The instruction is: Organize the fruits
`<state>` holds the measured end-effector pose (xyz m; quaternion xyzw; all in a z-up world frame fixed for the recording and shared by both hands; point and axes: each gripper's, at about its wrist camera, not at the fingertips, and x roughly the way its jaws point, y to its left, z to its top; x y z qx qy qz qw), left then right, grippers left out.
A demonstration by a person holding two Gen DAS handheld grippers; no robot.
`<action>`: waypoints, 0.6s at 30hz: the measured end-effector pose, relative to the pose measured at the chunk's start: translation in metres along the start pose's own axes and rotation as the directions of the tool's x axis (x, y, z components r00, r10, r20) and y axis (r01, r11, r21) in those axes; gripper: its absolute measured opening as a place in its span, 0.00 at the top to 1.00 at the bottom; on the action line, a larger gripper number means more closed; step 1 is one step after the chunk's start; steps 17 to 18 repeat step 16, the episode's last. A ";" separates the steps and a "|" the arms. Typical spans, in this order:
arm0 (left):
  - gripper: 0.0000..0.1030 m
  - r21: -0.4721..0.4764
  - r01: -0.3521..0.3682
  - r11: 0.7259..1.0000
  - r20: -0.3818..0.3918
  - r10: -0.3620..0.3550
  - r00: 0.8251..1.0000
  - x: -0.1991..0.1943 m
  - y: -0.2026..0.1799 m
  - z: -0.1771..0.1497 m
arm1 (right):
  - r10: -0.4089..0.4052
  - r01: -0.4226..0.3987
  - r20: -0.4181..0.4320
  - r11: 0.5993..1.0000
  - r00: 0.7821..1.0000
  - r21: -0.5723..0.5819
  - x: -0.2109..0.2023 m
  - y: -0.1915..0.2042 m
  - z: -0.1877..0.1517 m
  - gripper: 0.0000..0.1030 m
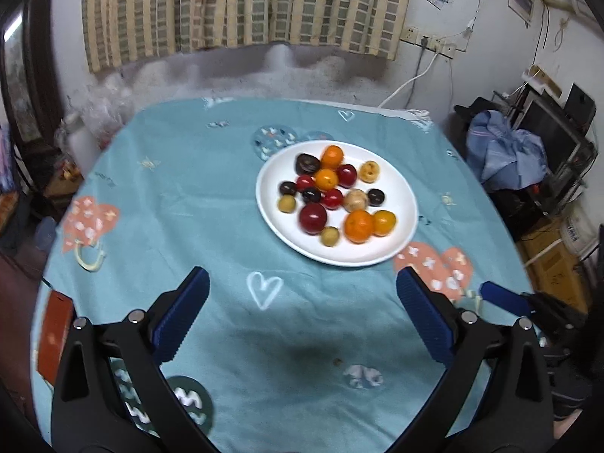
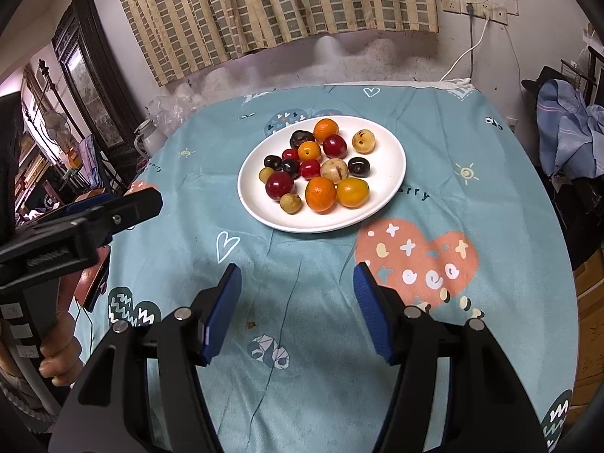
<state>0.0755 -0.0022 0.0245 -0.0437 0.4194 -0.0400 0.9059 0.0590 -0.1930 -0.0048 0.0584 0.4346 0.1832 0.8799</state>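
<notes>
A white plate point(image 1: 400, 196) point(image 2: 389, 162) sits on the teal tablecloth, holding several mixed small fruits: orange ones point(image 1: 358, 225) point(image 2: 321, 194), red ones point(image 1: 312, 218) point(image 2: 279, 185), dark purple ones point(image 1: 306, 163) point(image 2: 358, 166) and tan ones point(image 1: 355, 200) point(image 2: 364, 141). My left gripper point(image 1: 302, 283) is open and empty, hovering over the cloth in front of the plate. My right gripper point(image 2: 298, 275) is open and empty, also short of the plate. The left gripper's body shows at the left of the right wrist view point(image 2: 113, 215).
The round table's teal cloth point(image 1: 211, 204) point(image 2: 472, 143) has heart and sun prints. A reddish flat object point(image 1: 56, 336) lies at the table's left edge. A curtain and wall stand behind; clutter and blue cloth point(image 1: 506, 158) sit to the right.
</notes>
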 end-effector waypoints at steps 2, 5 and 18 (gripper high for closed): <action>0.02 0.003 -0.038 0.999 0.001 0.038 0.999 0.001 -0.001 -0.001 | -0.001 0.001 0.001 1.000 1.000 0.003 0.000 -0.001 0.000 0.40; 0.02 0.001 -0.062 0.998 0.008 0.061 0.998 0.001 -0.001 -0.002 | -0.002 0.002 0.002 1.000 1.000 0.005 0.000 -0.002 0.000 0.40; 0.02 -0.115 0.033 0.993 -0.039 -0.038 0.999 0.012 0.020 0.000 | 0.000 0.000 -0.004 1.000 1.000 0.010 0.003 -0.004 0.004 0.40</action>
